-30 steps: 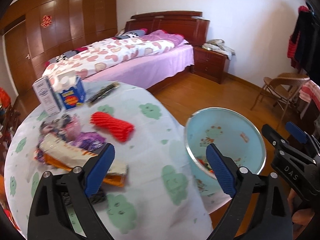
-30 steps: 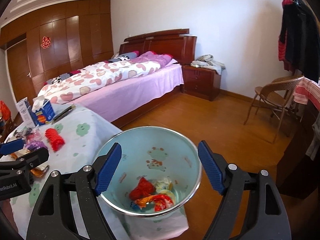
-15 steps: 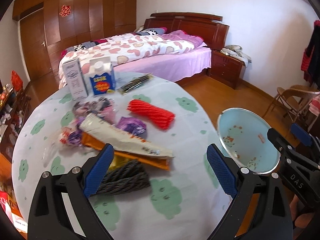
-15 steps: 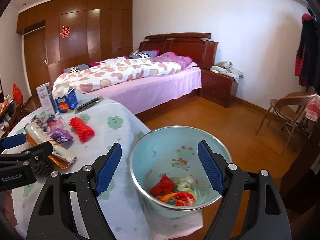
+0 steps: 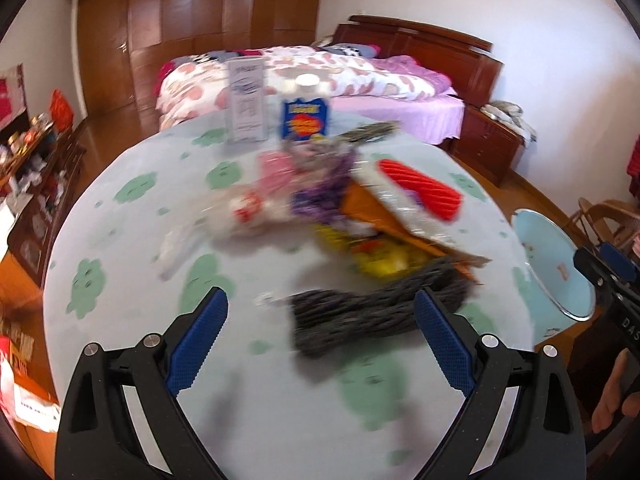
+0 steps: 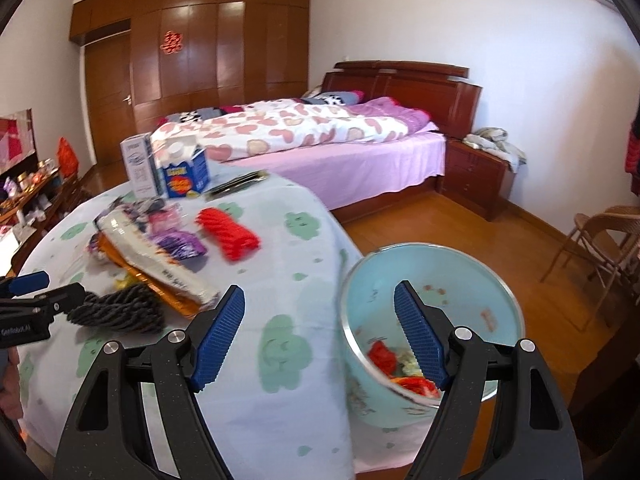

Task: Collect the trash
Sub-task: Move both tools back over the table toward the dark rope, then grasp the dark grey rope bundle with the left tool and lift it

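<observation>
Two hand-held grippers over a table of trash.
Left gripper (image 5: 320, 332) spread wide above a grey foam net (image 5: 376, 312); right gripper (image 6: 320, 332) wide, empty, beside the blue bin (image 6: 472, 280) at the table (image 6: 296, 360) edge.

Bright daylight; left wrist view motion-blurred, right wrist view milder; fisheye edges warped, dark.

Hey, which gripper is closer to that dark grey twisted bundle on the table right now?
Left. The left gripper is open just short of the grey bundle; its tip reaches the bundle's end in the right wrist view. The right gripper hovers farther off, by the blue bin.
</observation>
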